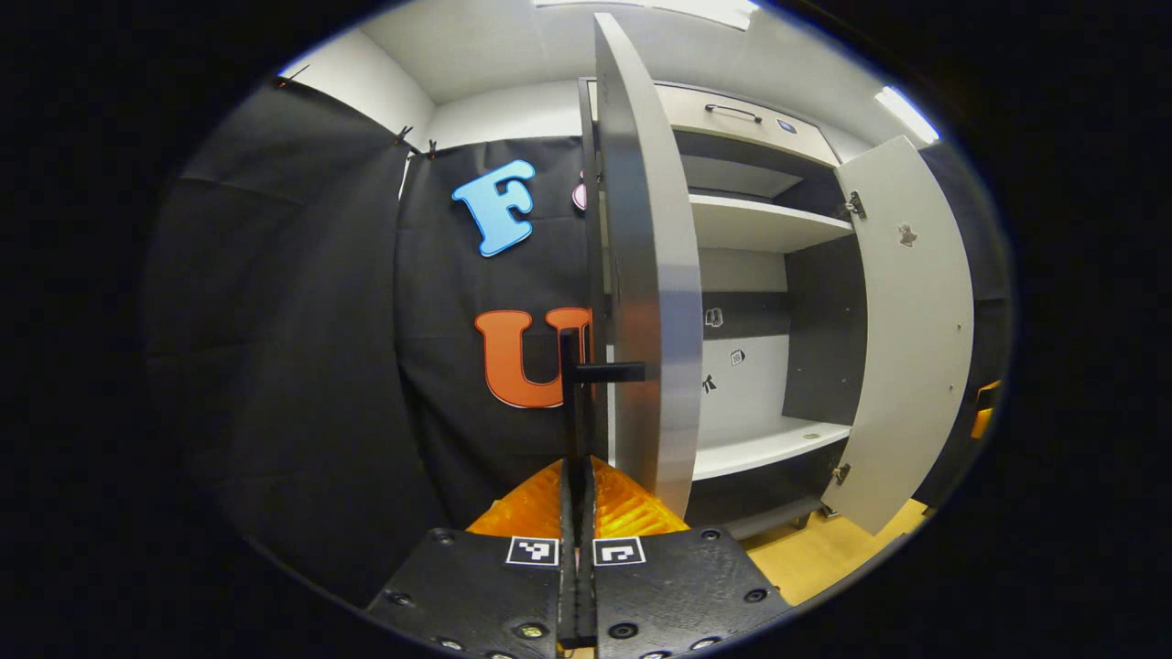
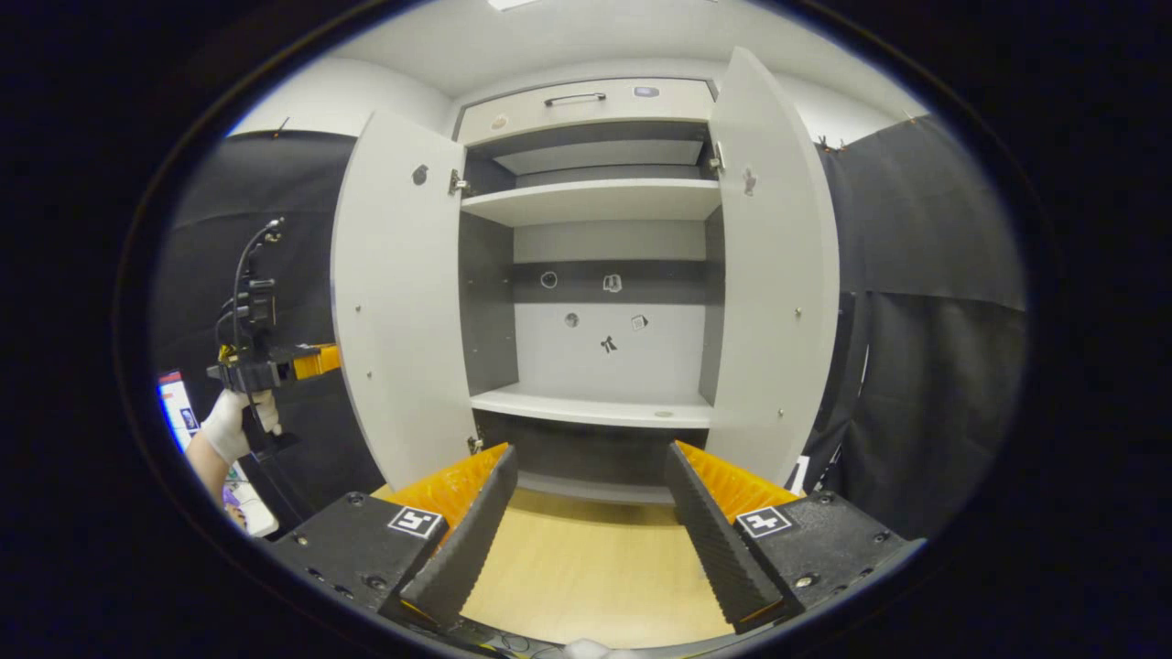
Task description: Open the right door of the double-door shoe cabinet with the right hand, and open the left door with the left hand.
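Left tongs (image 1: 577,513) closed on the handle (image 1: 575,403) of the left door (image 1: 645,275), swung well out from the shoe cabinet (image 2: 595,201). Right tongs (image 2: 591,513) spread wide, empty, facing the already open right door (image 2: 778,275). Probably final step: release and withdraw.

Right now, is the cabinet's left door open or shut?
Open: the left door stands swung out from the cabinet, baring its shelves.
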### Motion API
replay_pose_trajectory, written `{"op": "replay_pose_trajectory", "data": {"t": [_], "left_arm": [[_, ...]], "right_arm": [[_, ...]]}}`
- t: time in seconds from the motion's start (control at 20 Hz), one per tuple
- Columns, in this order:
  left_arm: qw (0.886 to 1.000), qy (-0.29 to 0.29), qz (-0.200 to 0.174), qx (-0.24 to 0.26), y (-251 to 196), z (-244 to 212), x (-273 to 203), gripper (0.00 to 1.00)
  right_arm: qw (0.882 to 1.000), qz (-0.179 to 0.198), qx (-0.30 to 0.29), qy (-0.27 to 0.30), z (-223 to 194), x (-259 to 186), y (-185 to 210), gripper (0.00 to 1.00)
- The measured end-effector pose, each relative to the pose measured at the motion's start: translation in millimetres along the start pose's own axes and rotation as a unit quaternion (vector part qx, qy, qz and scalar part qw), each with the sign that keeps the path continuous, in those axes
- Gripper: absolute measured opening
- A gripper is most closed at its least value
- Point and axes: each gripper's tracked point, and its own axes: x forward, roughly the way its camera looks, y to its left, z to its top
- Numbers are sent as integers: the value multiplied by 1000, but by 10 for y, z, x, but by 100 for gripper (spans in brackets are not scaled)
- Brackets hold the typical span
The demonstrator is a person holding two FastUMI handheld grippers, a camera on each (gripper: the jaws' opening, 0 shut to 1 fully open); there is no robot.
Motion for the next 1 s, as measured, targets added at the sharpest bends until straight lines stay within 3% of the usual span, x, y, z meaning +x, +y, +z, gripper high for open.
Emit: {"op": "replay_pose_trajectory", "data": {"t": [0.35, 0.55, 0.7, 0.75, 0.85, 1.0], "left_arm": [[1000, 6, 9, -10, 24, -9, -45, 1], [999, 17, 31, -7, 119, -104, -108, 7], [998, 21, 54, 2, 240, -171, -318, 53], [998, 15, 63, 0, 288, -165, -375, 63], [997, 14, 80, -8, 362, -193, -509, 98], [996, 27, 85, -11, 314, -245, -731, 96]], "right_arm": [[1000, 3, -4, 0, 22, 8, 40, 99], [1000, -6, -4, -1, 40, 10, -16, 99], [1000, -17, -2, -8, 81, -25, -82, 100], [1000, -21, -4, -12, 97, -17, -101, 99], [999, -28, -3, -17, 130, -10, -133, 99], [999, -29, -6, -18, 143, -43, -133, 99]]}}
